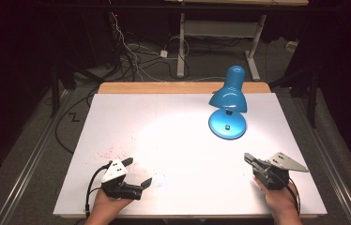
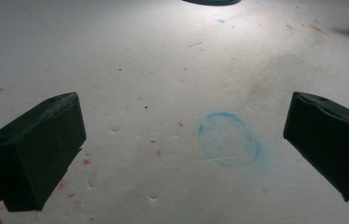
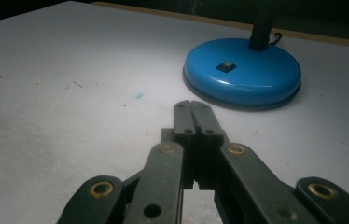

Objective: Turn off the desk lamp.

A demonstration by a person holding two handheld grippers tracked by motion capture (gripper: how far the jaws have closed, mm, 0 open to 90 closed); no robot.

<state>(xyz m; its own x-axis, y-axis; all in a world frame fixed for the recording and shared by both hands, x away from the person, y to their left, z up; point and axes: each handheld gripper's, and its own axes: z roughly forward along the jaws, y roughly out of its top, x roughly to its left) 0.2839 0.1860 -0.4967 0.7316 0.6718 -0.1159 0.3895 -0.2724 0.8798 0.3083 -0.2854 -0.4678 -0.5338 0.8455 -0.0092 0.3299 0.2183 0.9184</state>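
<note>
Lamp [image 1: 228, 105] stood lit near the far right corner of the surface [image 1: 131, 117], base flat. Right gripper [image 1: 249, 159] lay by the near right edge, jaws together, empty, pointing at the lamp. Left gripper [image 1: 137, 172] rested near the near edge, jaws apart, empty.

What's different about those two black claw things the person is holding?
The left gripper has its jaws spread wide apart, with nothing between them; the right gripper has its jaws pressed together, empty. The left one points across the white table; the right one points toward the blue lamp. Both are black and hand-held.
</note>
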